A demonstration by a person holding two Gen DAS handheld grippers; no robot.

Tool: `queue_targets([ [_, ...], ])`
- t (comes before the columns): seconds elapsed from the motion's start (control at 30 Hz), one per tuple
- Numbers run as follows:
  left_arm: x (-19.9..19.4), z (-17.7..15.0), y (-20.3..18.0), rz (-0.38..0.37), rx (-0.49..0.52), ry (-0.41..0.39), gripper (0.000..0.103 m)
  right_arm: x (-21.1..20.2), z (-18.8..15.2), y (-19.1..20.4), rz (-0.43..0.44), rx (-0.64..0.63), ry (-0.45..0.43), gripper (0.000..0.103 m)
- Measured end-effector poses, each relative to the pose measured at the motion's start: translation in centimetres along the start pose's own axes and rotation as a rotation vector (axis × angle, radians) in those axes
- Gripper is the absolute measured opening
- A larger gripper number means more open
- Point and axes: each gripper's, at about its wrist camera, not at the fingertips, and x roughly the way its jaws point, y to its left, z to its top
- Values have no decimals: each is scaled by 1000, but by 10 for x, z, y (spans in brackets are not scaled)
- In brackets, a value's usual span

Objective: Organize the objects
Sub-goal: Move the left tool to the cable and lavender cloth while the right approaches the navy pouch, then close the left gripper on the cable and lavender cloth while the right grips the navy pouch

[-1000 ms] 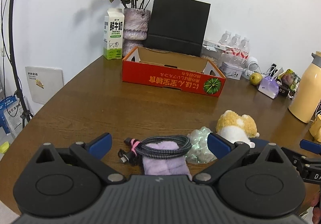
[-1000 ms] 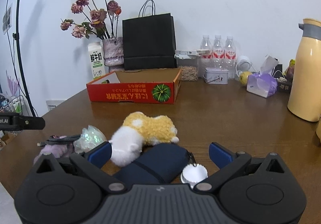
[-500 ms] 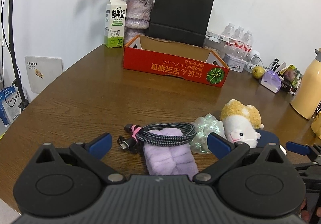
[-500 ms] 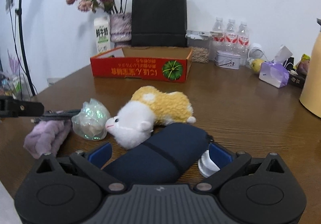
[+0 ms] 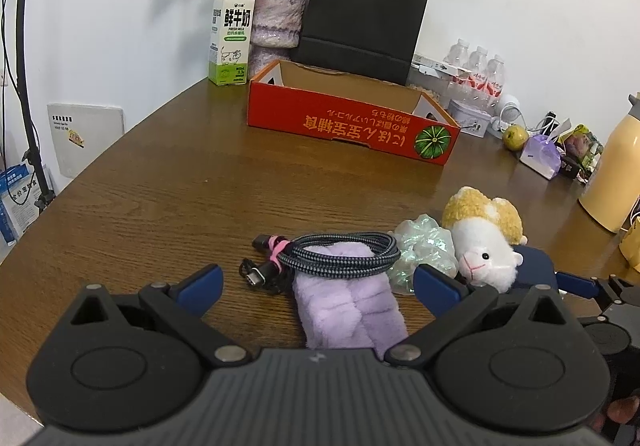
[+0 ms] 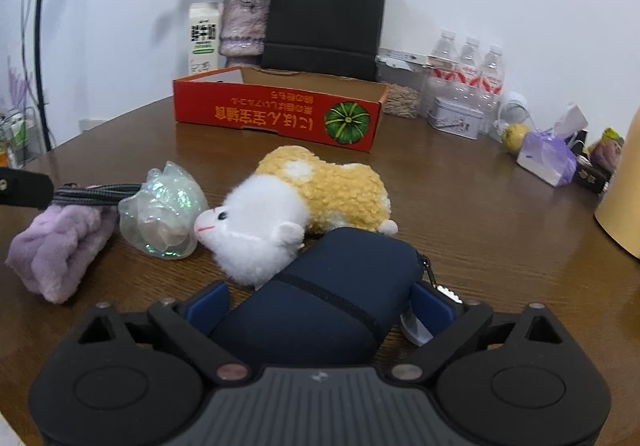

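Change: The right gripper (image 6: 320, 298) has dropped and pushed forward since a second ago; the navy zip pouch (image 6: 320, 298), then lying ahead of its tips, now sits between the jaws, which are closing from full width but do not yet visibly press it.
Left gripper: The left gripper (image 5: 316, 282) has barely moved; it hangs with jaws spread wide over the near end of the lilac fleece cloth (image 5: 348, 298), gripping nothing.
Cable: A coiled braided cable (image 5: 332, 254), tied with a pink band, rests across the far end of the cloth, so lifting the cloth would likely drag the cable along.
Cluster: The loose items huddle at the near edge of the wooden table (image 5: 160, 186): cloth and cable left, an iridescent plastic wad (image 6: 164, 214) in the middle, a yellow-and-white plush toy (image 6: 304, 206) just right of it, its head touching the pouch.
White cap: A small white piece (image 6: 414, 326) lies beside the pouch by the right-hand finger; what it is cannot be told.
Destination: The open red cardboard box (image 5: 344, 118) stands far across the table, well apart from the cluster, apparently the place the items are meant to go.
Judgement: The pouch looks like the first pick, being nearest and squarely framed; the plush leaning on it may shift when it lifts.
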Motion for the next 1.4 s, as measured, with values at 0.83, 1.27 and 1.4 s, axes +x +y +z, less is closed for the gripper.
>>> queue_targets([
  [0.83, 56, 46, -15, -30, 133, 185, 103, 12, -2, -27, 80, 14, 5, 85],
  [1.27, 99, 56, -15, -29, 82, 343, 103, 14, -3, -30, 85, 42, 10, 85],
  [1.4, 99, 55, -17, -13, 96, 352, 103, 15, -2, -29, 87, 44, 14, 85],
])
